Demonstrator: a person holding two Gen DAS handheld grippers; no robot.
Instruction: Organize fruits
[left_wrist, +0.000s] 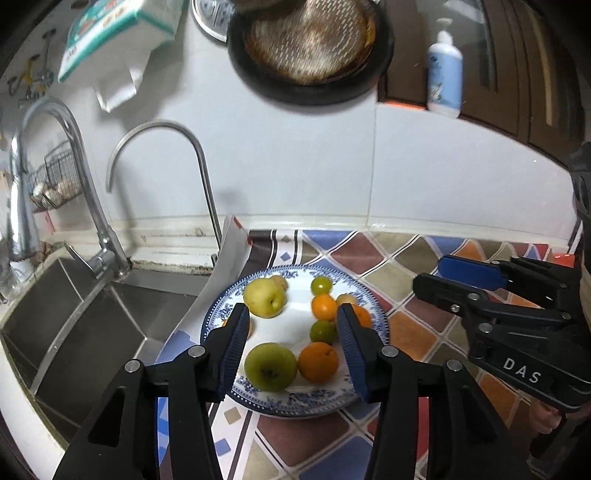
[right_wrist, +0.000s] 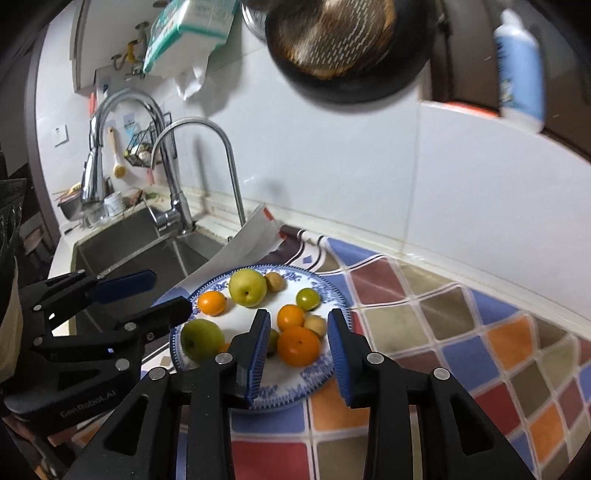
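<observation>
A blue-and-white patterned plate (left_wrist: 295, 404) (right_wrist: 288, 391) sits on the chequered counter mat and holds several fruits: two green apples (left_wrist: 270, 366) (left_wrist: 264, 298), oranges (left_wrist: 318, 362) (right_wrist: 298, 345), small green fruits (left_wrist: 322, 331) (right_wrist: 307, 298) and small tan fruits (right_wrist: 316, 325). My left gripper (left_wrist: 291, 338) is open and empty, hovering above the plate's near half. My right gripper (right_wrist: 298, 341) is open and empty, hovering over the big orange. Each gripper shows in the other's view, the right one (left_wrist: 436, 277) to the right of the plate and the left one (right_wrist: 166, 291) at its left edge.
A steel sink (left_wrist: 74, 325) with two curved taps (left_wrist: 199, 155) (left_wrist: 74, 133) lies left of the plate. A white plastic bag (left_wrist: 229, 258) lies between plate and sink. A dark pan (left_wrist: 310, 48), a tissue pack (left_wrist: 118, 33) and a lotion bottle (left_wrist: 445, 70) are up on the wall.
</observation>
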